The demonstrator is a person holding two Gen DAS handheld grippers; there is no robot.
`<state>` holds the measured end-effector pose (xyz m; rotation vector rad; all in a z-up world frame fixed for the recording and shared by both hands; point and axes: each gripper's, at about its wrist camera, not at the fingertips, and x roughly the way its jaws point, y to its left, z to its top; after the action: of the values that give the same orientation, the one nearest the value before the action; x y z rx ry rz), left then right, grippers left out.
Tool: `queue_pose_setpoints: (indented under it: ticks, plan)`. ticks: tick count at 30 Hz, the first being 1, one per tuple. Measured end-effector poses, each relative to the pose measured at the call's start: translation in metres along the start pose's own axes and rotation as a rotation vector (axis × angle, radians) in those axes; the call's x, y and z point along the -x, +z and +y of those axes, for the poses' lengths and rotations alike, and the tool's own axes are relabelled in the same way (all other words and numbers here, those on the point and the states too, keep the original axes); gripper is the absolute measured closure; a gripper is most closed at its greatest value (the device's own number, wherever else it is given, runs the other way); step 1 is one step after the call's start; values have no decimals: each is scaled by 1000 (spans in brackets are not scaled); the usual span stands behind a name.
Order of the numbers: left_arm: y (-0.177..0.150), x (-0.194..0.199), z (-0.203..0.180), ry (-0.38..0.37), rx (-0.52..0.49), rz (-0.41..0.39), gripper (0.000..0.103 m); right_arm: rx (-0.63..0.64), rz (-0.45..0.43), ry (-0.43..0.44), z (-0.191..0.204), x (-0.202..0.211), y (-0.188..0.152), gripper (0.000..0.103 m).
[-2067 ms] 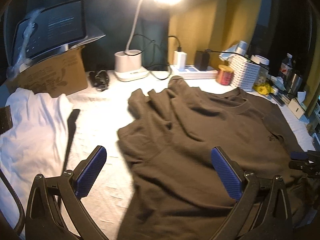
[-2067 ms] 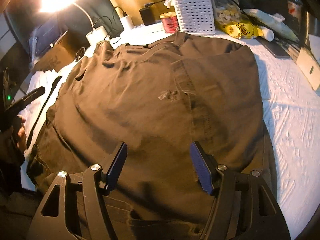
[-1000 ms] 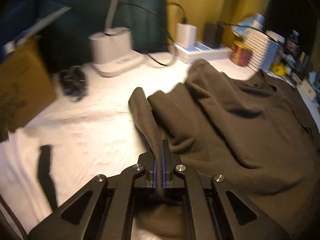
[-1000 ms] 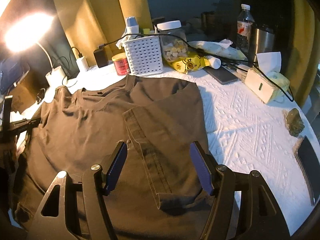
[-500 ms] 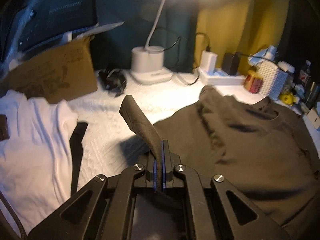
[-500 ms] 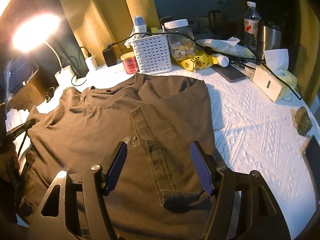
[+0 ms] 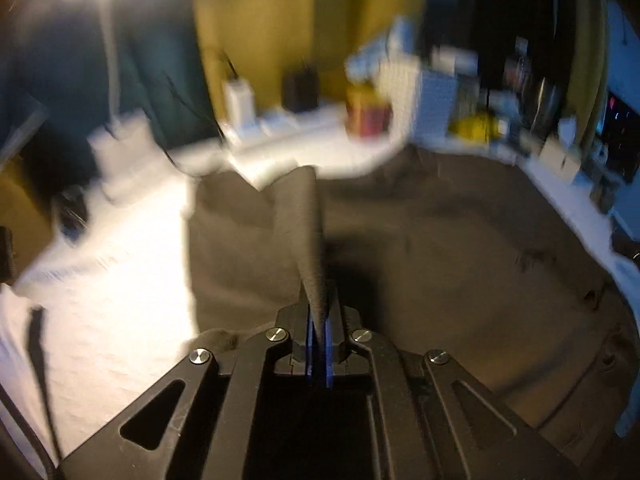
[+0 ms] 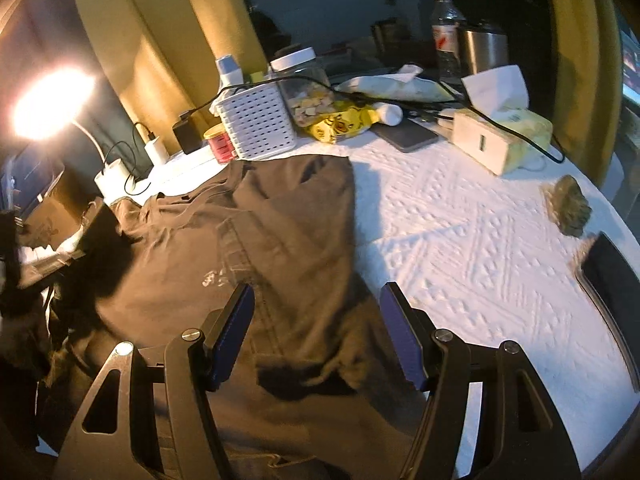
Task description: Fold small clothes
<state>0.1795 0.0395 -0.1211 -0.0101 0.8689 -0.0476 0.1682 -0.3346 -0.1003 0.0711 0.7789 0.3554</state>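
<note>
A dark brown T-shirt [image 8: 280, 240] lies spread on the white textured cloth [image 8: 460, 248], its right sleeve folded inward over the body. My left gripper [image 7: 318, 344] is shut on the shirt's left sleeve [image 7: 304, 224] and holds it lifted above the shirt body [image 7: 460, 264]; that view is blurred by motion. My right gripper [image 8: 316, 332] is open and empty, hovering over the folded right side near the lower hem.
At the back stand a lit desk lamp [image 8: 48, 104], a white perforated basket [image 8: 256, 124], a red tin [image 8: 220, 144], a snack jar [image 8: 304, 88], chargers and cables. A tissue box [image 8: 504, 136], a phone [image 8: 408, 136] and a dark tablet [image 8: 612, 272] lie to the right.
My left gripper has swung right with the sleeve, carrying it over the shirt body. The right gripper has stayed open and shifted slightly over the folded right side.
</note>
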Motion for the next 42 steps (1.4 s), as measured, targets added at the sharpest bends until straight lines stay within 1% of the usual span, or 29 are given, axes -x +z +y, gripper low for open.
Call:
queue_pose_setpoints:
  ticks: [1, 2, 3, 4, 5, 6, 7, 10, 12, 13, 16, 17, 19, 20, 22, 24, 26, 28, 29, 31, 33, 35, 37, 40, 42]
  plan:
    - [-2, -10, -5, -15, 4, 43, 98, -5, 0, 0, -2, 1, -1, 34]
    - [-4, -15, -9, -30, 6, 67, 95, -8, 0, 0, -4, 2, -2, 34]
    - [-5, -15, -12, -39, 4, 63, 82, -11, 0, 1, -6, 3, -3, 34]
    - [-5, -14, -14, -52, 1, 58, 60, -13, 1, 1, -8, 3, -4, 34]
    - [-6, -11, -18, -84, 3, 66, 52, -17, 1, 0, -9, 4, -5, 34]
    - [-6, -9, -20, -107, 6, 73, 37, -19, 1, 1, -11, 4, -6, 34]
    - [-8, -7, -22, -136, 10, 79, 34, -19, 1, 1, -11, 4, -6, 34]
    - [-9, 0, -26, -205, 36, 109, 34, -21, -4, 4, -13, 4, -7, 34]
    - [-12, 14, -24, -234, 57, 84, 34, -22, -3, 5, -13, 4, -8, 34]
    - [-12, 22, -20, -230, 66, 71, 34, -22, -2, 5, -13, 4, -8, 34]
    - [-16, 44, 3, -153, 98, 31, 34, -19, 3, 11, -13, 3, -9, 34]
    - [-19, 48, 14, -104, 107, 25, 34, -18, 6, 14, -13, 2, -9, 34]
    - [-24, 49, 27, -49, 116, 36, 34, -16, 8, 16, -12, -1, -8, 34]
    - [-28, 48, 34, -45, 130, 49, 34, -16, 9, 18, -12, -2, -8, 34]
    - [-34, 44, 39, -66, 154, 78, 34, -11, 7, 22, -10, -2, -6, 34]
    - [-38, 41, 35, -103, 150, 91, 34, -7, 6, 25, -8, -3, -6, 34]
    - [-42, 41, 22, -151, 134, 103, 34, -4, 9, 26, -6, -3, -7, 34]
    - [-44, 45, 10, -196, 115, 99, 34, -1, 11, 24, -4, -2, -7, 34]
    - [-46, 48, 0, -238, 97, 104, 34, 0, 11, 23, -4, -2, -7, 34]
    - [-48, 50, -12, -291, 76, 113, 34, -1, 10, 19, -4, 0, -8, 34]
    - [-48, 52, -24, -283, 38, 113, 34, -4, 10, 15, -5, 1, -8, 34]
    - [-46, 52, -30, -300, 17, 108, 34, -5, 9, 12, -7, 1, -8, 34]
    - [-43, 50, -30, -281, 15, 103, 34, -5, 8, 11, -7, 2, -7, 34]
    - [-34, 42, -23, -209, 28, 77, 34, -5, 6, 10, -8, 4, -7, 34]
    - [-30, 30, -17, -215, 52, 91, 34, -5, 6, 11, -8, 4, -7, 34]
